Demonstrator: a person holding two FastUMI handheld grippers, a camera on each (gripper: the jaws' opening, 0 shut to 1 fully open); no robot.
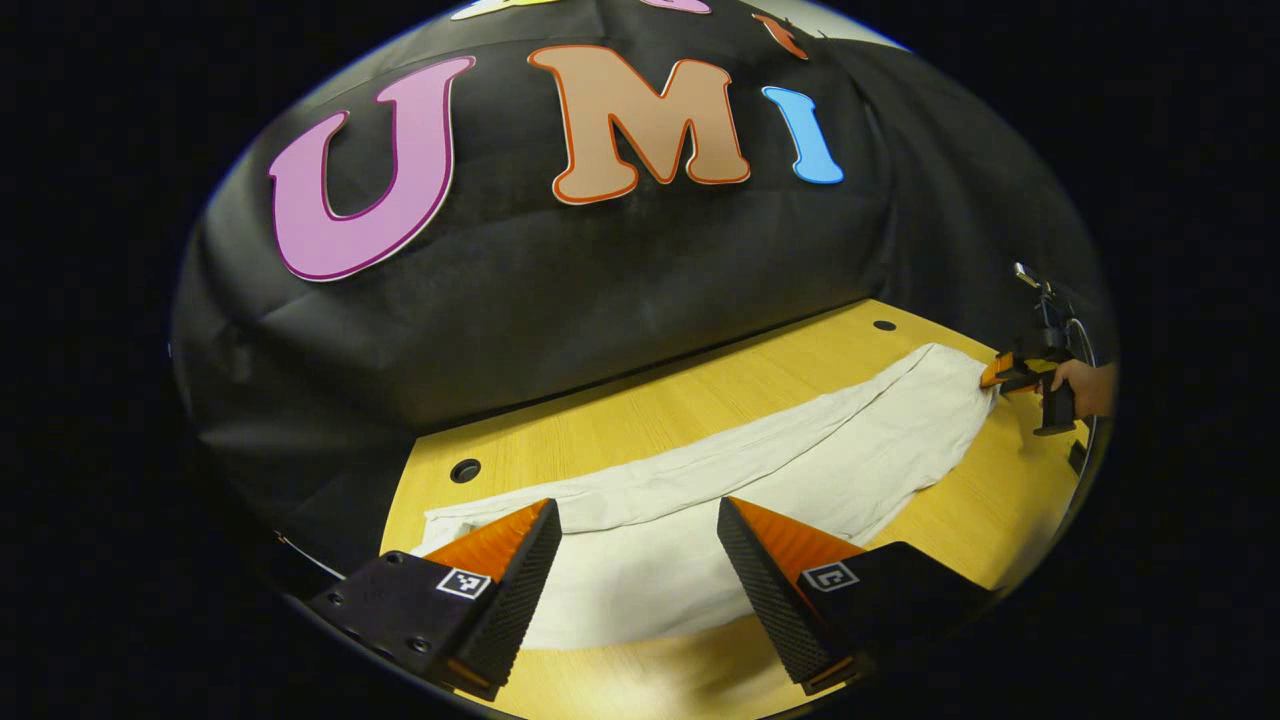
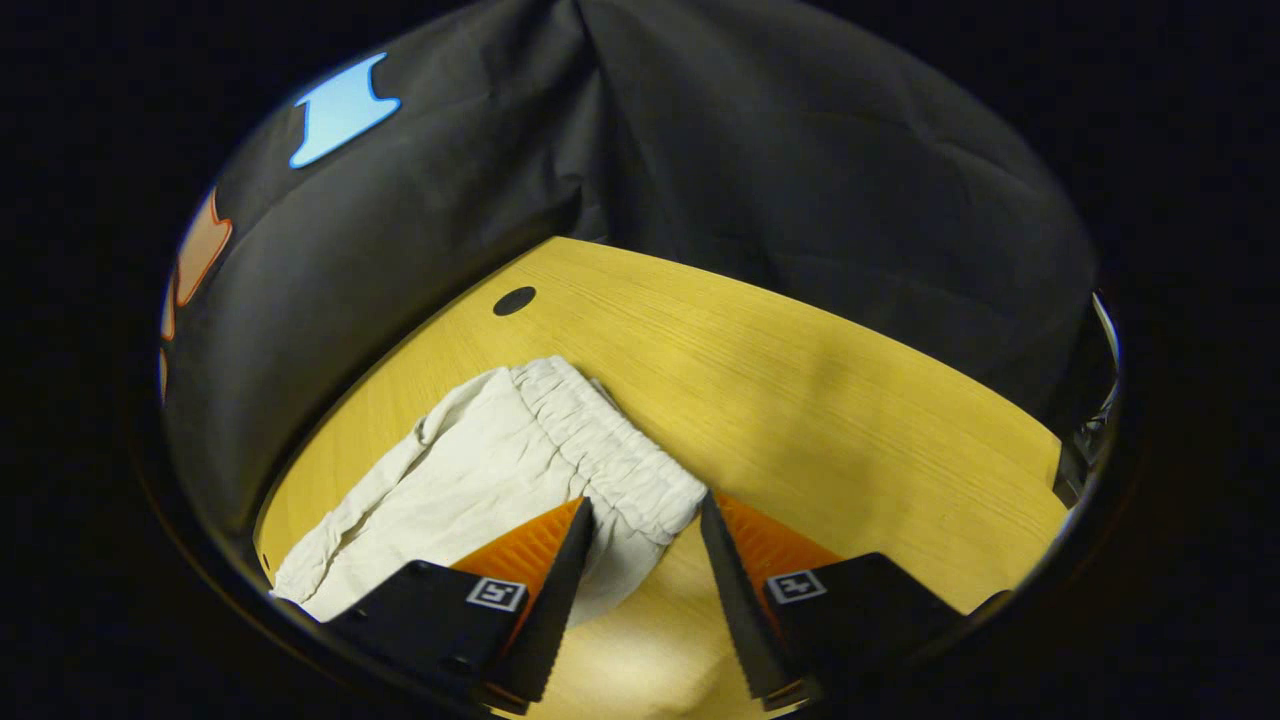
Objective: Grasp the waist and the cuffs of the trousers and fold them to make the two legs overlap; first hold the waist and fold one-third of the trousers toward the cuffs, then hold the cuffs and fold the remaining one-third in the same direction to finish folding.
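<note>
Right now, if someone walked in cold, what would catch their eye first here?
Pale trousers stretched flat across the yellow wooden table, running from the left gripper to the far end. There the right gripper sits at the gathered elastic waistband, its jaws open around the corner. The left gripper hangs open over the cuff end.

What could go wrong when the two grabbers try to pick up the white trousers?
1. The right gripper stands open at the corner of the bunched waistband; it may pinch just one layer, so the rest sags.
2. The left gripper is open over the leg end of the trousers, not yet holding; a shallow bite could slip off.
3. The cloth already lies wrinkled on the table, so the legs may overlap crookedly.
</note>
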